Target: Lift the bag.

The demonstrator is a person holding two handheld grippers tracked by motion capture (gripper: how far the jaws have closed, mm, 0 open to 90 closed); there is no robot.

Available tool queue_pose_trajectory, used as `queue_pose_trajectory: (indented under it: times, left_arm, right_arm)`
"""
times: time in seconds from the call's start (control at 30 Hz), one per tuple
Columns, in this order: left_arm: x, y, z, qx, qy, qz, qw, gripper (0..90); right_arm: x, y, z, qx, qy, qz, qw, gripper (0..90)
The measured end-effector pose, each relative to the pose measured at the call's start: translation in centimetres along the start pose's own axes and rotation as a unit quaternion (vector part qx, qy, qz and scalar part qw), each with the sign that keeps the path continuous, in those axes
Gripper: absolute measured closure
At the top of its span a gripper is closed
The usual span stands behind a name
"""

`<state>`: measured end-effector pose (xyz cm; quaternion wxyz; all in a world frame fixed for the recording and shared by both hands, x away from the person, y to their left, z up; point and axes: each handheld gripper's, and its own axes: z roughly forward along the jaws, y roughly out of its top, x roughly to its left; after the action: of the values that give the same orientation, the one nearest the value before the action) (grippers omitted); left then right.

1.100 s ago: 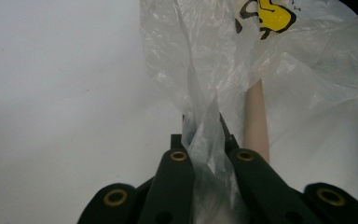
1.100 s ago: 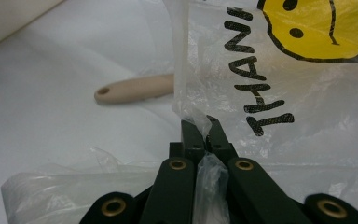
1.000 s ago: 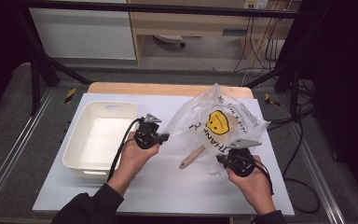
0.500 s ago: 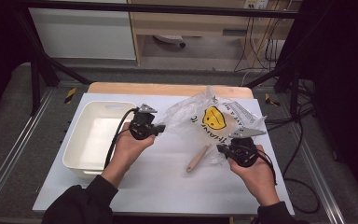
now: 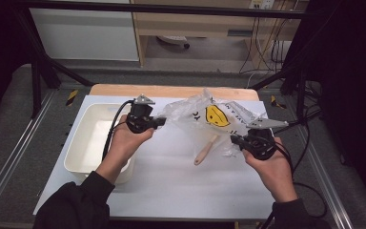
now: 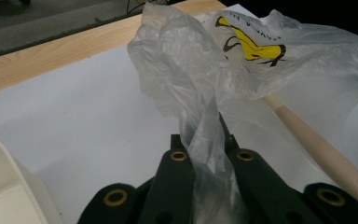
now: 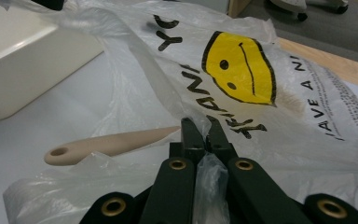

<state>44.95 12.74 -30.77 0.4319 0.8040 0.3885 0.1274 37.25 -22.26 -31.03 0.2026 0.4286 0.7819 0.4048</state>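
Observation:
A clear plastic bag (image 5: 209,117) with a yellow smiley face lies spread on the white table sheet, between my two grippers. My left gripper (image 5: 159,121) is shut on the bag's left handle (image 6: 205,140), lifting it a little. My right gripper (image 5: 232,140) is shut on the bag's near right edge (image 7: 205,175). A pale wooden handle (image 5: 205,150) sticks out of the bag's mouth toward me; its far end is hidden inside the bag. The same wooden handle (image 7: 107,144) lies just left of the right jaws.
A white plastic tub (image 5: 93,138) stands at the left of the sheet, under my left forearm. A wooden table edge (image 5: 171,90) runs along the back. Cables trail at the right side.
Both hands moved away from me and spread apart. The bag is stretched wider between the grippers, and the wooden handle now shows more plainly.

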Motion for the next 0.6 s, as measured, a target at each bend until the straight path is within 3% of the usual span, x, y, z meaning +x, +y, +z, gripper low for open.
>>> queue_pose_trajectory:
  times: [0.6]
  left_arm:
    - [0.2,2.1,-2.0,-0.027,-0.013,0.011,0.9995,89.5]
  right_arm:
    - [-1.7,2.3,-1.6,-0.026,0.005,0.015,0.9995,90.0]
